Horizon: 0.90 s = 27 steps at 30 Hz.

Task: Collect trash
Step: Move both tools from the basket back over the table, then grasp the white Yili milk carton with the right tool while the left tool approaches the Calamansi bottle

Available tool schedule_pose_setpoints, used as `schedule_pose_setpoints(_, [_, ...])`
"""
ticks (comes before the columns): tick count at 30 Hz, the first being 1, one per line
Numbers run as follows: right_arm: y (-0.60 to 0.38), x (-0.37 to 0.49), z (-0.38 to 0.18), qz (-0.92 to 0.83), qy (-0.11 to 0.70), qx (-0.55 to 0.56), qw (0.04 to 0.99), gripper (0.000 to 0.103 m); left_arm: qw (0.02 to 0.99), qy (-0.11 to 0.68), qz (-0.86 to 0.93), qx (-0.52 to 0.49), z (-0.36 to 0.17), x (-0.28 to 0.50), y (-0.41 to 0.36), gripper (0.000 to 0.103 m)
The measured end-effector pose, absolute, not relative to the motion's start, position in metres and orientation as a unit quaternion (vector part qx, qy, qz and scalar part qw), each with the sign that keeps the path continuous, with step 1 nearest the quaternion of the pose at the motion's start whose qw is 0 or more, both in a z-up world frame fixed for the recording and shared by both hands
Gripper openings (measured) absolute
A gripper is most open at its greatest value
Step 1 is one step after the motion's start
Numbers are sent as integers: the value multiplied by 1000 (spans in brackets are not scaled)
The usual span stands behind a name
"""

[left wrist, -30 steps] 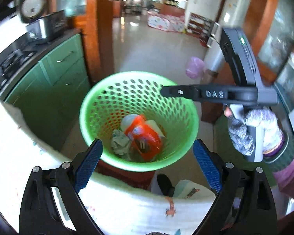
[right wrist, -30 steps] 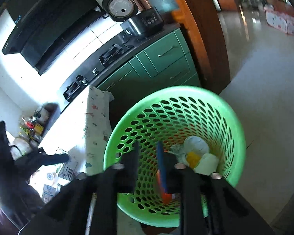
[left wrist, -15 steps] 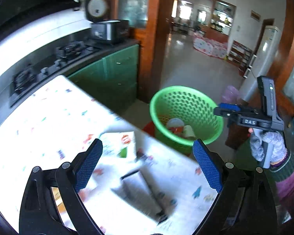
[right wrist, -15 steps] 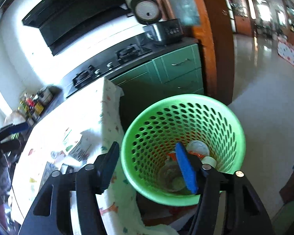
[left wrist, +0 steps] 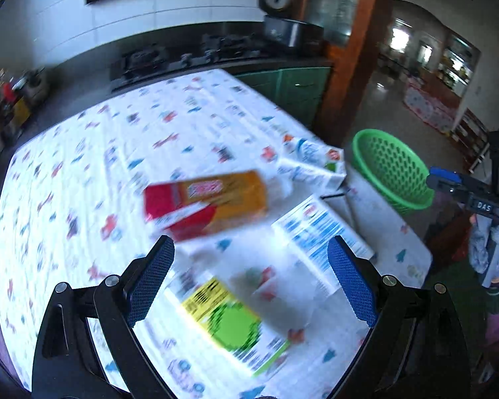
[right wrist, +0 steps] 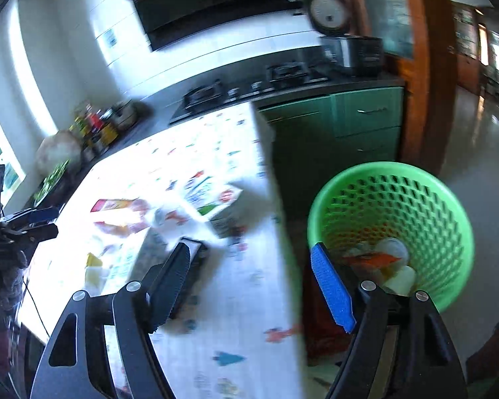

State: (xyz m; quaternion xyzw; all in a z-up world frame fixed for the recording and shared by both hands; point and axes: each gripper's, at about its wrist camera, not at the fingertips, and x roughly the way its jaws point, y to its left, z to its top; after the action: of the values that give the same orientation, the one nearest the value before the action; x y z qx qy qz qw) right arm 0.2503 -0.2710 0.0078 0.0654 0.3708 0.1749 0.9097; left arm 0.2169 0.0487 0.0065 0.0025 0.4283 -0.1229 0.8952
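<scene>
My left gripper (left wrist: 249, 282) is open and empty above the table, over several flat cartons: a red and orange box (left wrist: 206, 199), a white carton with blue print (left wrist: 319, 232), a white carton with a green patch (left wrist: 236, 326), and a white carton (left wrist: 312, 163) at the table's far edge. The green perforated basket (left wrist: 392, 173) stands on the floor beyond the table's right edge. My right gripper (right wrist: 249, 286) is open and empty, near the table edge beside the basket (right wrist: 415, 196), which holds an orange wrapper (right wrist: 372, 259) and white cups.
The table has a white patterned cloth (left wrist: 99, 153). A dark counter with a gas hob (right wrist: 249, 89) and green cabinets (right wrist: 349, 123) runs behind. A rice cooker (right wrist: 329, 10) stands on the counter. Bottles and jars (right wrist: 93, 126) stand at its left end. A wooden door frame (left wrist: 359, 43) rises by the cabinets.
The left gripper has swung from above the basket back over the table and its cartons. The right gripper has opened wide and turned from the basket toward the table.
</scene>
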Motion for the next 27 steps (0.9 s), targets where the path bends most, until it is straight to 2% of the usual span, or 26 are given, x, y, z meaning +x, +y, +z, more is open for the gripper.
schedule_pose_setpoints(11, [-159, 259, 4, 236, 404, -5, 884, 74, 897, 436, -58, -40, -8, 178, 125, 92])
schedule_pose_setpoints(18, [-95, 281, -12, 235, 455, -59, 857, 74, 892, 445, -49, -60, -28, 164, 142, 92])
schedule_pose_setpoints(27, [-60, 308, -41, 181, 520, -110, 828, 76, 884, 454, -44, -98, -47, 162, 154, 92])
